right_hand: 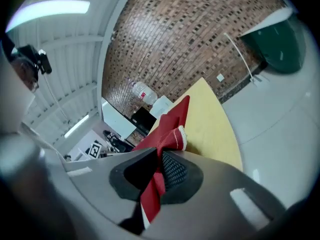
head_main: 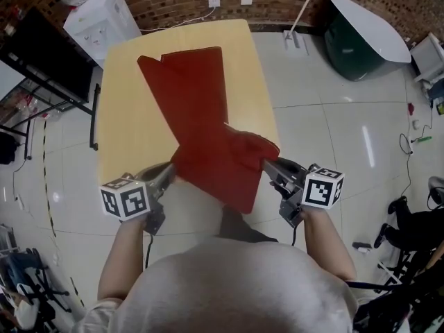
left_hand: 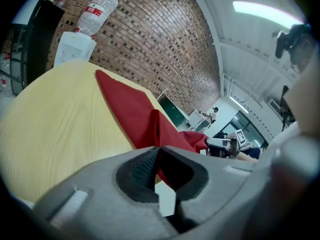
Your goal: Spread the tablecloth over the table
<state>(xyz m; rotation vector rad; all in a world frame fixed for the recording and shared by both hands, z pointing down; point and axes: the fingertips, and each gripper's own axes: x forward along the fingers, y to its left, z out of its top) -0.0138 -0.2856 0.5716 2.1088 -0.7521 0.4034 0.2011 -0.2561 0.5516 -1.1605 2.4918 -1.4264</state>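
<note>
A red tablecloth (head_main: 198,109) lies partly folded along the middle of the light wooden table (head_main: 125,127), its near end bunched and hanging past the front edge. My left gripper (head_main: 172,171) is shut on the cloth's near left edge; in the left gripper view the red cloth (left_hand: 142,116) runs from the closed jaws out over the table (left_hand: 55,119). My right gripper (head_main: 267,164) is shut on the near right corner, and the red cloth (right_hand: 162,134) with its white hem is pinched between the pads (right_hand: 172,170).
A water dispenser (head_main: 103,16) stands at the table's far left, with a black stand (head_main: 41,64) beside it. A dark green tub with a white lid (head_main: 364,37) sits far right. Tiled floor (head_main: 333,137) surrounds the table. Cables and gear lie at the lower right.
</note>
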